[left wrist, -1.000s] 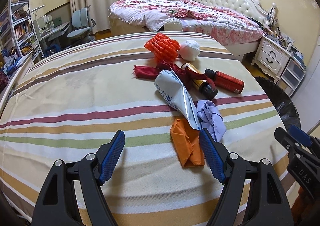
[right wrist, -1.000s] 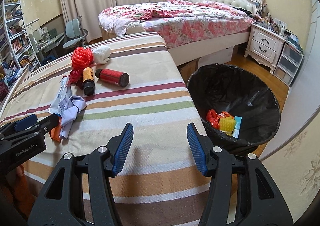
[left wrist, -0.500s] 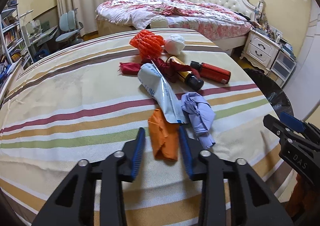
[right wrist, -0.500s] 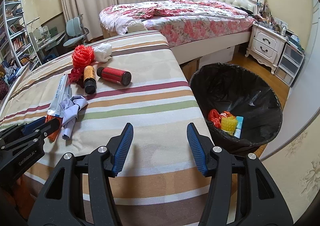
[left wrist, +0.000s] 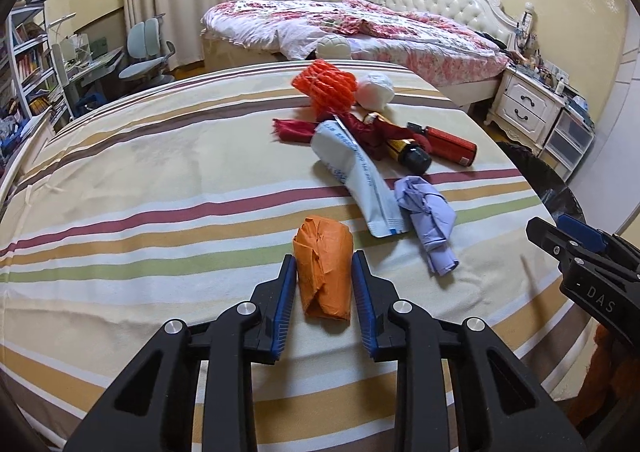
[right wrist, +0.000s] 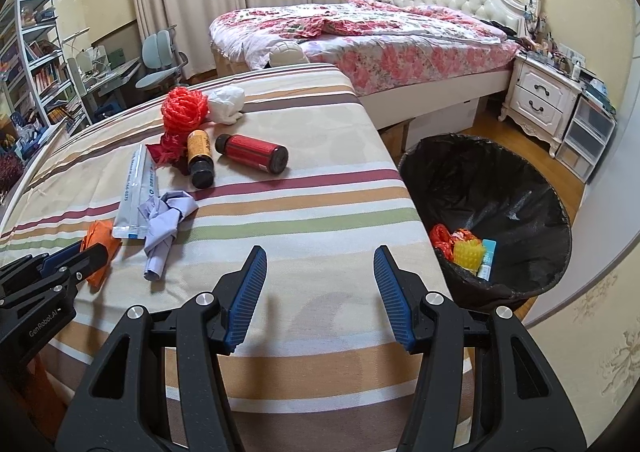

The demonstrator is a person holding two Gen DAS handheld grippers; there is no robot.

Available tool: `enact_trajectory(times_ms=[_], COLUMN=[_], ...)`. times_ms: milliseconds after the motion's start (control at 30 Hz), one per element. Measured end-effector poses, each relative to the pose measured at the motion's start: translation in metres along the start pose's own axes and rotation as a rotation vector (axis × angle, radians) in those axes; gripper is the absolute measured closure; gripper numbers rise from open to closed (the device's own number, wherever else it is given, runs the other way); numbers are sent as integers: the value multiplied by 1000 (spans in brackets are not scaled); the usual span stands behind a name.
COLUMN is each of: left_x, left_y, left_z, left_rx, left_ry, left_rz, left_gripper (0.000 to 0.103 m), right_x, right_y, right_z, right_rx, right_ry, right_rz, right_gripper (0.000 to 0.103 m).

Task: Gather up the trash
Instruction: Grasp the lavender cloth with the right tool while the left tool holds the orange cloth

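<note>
On the striped tablecloth [left wrist: 160, 172] lies an orange paper wad [left wrist: 324, 268], and my left gripper [left wrist: 323, 258] is shut on it, both blue pads pressed to its sides. The right wrist view shows the same wad [right wrist: 100, 236] in the left gripper [right wrist: 80, 256] at the left edge. Just beyond lie a white pouch [left wrist: 356, 176], a lilac crumpled paper [left wrist: 428, 216], a dark bottle [left wrist: 404, 152], a red bottle [left wrist: 448, 142], an orange net [left wrist: 326, 86] and a white wad [left wrist: 374, 90]. My right gripper [right wrist: 320, 252] hovers open over bare cloth near the table's corner, holding nothing.
A black-lined trash bin [right wrist: 520, 172] stands on the floor right of the table, with several bits of trash in it. Behind are a bed [right wrist: 380, 32], a white nightstand [right wrist: 540, 100], and a desk, chair and bookshelves at the left.
The left jaws came in from wide open and closed on the orange wad, squeezing it narrower, as the gripper slid forward over it. The right gripper stayed put.
</note>
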State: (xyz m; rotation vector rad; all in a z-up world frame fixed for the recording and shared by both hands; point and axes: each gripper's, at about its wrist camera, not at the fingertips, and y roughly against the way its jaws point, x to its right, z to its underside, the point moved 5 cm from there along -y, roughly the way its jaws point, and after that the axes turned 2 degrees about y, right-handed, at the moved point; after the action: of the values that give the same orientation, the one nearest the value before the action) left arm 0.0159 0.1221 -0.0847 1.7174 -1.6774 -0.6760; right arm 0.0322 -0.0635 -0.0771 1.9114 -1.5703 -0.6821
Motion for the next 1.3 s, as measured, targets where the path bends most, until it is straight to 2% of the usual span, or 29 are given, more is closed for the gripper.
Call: enact_trajectory(times_ms=[233,567,900,933,1100,1300], left_x=[-24,-56,-71,-71,-72,-72], left_y=[2,2,1,1,3,5], left_z=[-3,-3,-4,-5,-4,-5], left_rx=[10,16,16,15,18,25], left_ry=[56,111,150,152,156,157], left_rz=[-29,-64,-55,-53,-45,-44], left_gripper=[74,74,74,74,74,74], right_x=[-21,-69,-93,-94,-94,-96], right_y=[2,-4,-23,-24,-29,-26], right_z=[-7,-19,-20,-20,-15,-13], right_rx=[7,3,-50,-54,-85,-84], right_ry=[32,102,150,151,154,163], right_rz=[-32,-124,-139,-139,-150,-151], right_gripper=[49,49,49,50,75,78])
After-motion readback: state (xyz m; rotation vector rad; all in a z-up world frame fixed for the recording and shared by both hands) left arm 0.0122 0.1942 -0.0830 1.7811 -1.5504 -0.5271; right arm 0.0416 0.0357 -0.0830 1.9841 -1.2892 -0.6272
